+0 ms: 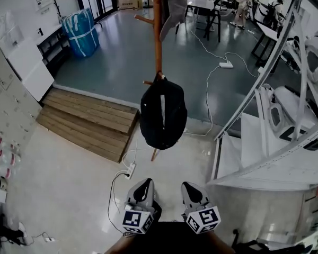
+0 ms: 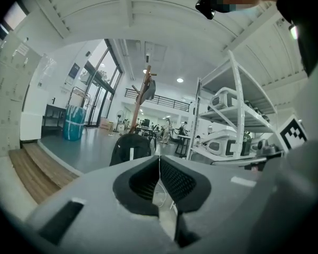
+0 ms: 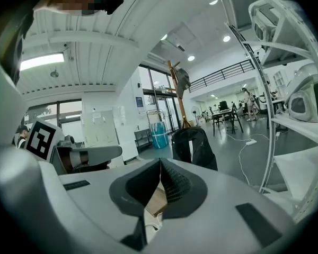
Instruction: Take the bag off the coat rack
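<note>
- While the left hand-held gripper [image 1: 142,186] and the right hand-held gripper [image 1: 193,187] sit side by side at the bottom of the head view, the bag [image 1: 163,114] hangs on the coat rack [image 1: 157,36], well apart from both.
- The bag is black and rounded like a backpack. It is fuller in the middle than at the top, and a narrow pale strip runs down the centre of the side facing the person.
- Its top meets the wooden rack at a short, low peg, and its body hangs in front of the lower part of the pole. One foot of the rack shows just beneath it on the pale floor.
- A grey garment [image 1: 175,7] hangs higher on the same rack.
- In the left gripper view the jaws are pressed together with nothing between them. The bag stands beyond the tips, slightly to their left.
- In the right gripper view the jaws are likewise together and empty. The bag shows beyond them, a little to the right.
- A wooden platform [image 1: 90,121] lies to the left of the rack.
- A white power strip [image 1: 130,170] lies on the floor between the bag and the left hand-held gripper.
- White shelving [image 1: 270,115] stands at the right.
</note>
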A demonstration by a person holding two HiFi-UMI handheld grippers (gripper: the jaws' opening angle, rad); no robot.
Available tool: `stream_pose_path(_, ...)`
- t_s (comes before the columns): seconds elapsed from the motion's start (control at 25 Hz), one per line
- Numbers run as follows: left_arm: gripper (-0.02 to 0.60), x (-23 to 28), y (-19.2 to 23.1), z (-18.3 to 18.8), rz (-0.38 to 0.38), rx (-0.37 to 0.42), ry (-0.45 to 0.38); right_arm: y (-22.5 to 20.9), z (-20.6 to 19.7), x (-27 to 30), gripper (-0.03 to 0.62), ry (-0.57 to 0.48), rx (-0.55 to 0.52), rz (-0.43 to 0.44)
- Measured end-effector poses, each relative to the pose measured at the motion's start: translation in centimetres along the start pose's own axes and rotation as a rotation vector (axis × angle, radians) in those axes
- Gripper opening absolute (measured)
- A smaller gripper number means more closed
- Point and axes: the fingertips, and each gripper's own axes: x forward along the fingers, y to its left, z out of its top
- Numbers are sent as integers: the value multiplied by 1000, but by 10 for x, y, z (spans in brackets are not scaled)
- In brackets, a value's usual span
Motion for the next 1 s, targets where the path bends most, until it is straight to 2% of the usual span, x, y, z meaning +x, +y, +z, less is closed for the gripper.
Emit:
stream_pose_path(0.08,18,11,12,4,-6,-11,0,-1,5,17,14,8,4,3)
stream_pose_path(0.24,18,28,42,9,1,15,17,-2,13,47,14,9,17,-11)
stream_pose_path(0.4,18,46,69,14,7,-3,42,-1,20,79,14,9,24,-18)
stream_pose_path(0.64,18,76,99,25,-50,-8,33,1,34,125,14,8,23,-38)
stream_pose_path(0.8,18,87,123,25,-43,-32,62,8,37,151,14,8,31,-55)
stream_pose_path(1.0,18,104,148,32,-57,10,32,11,31,174,14,23,25,-62)
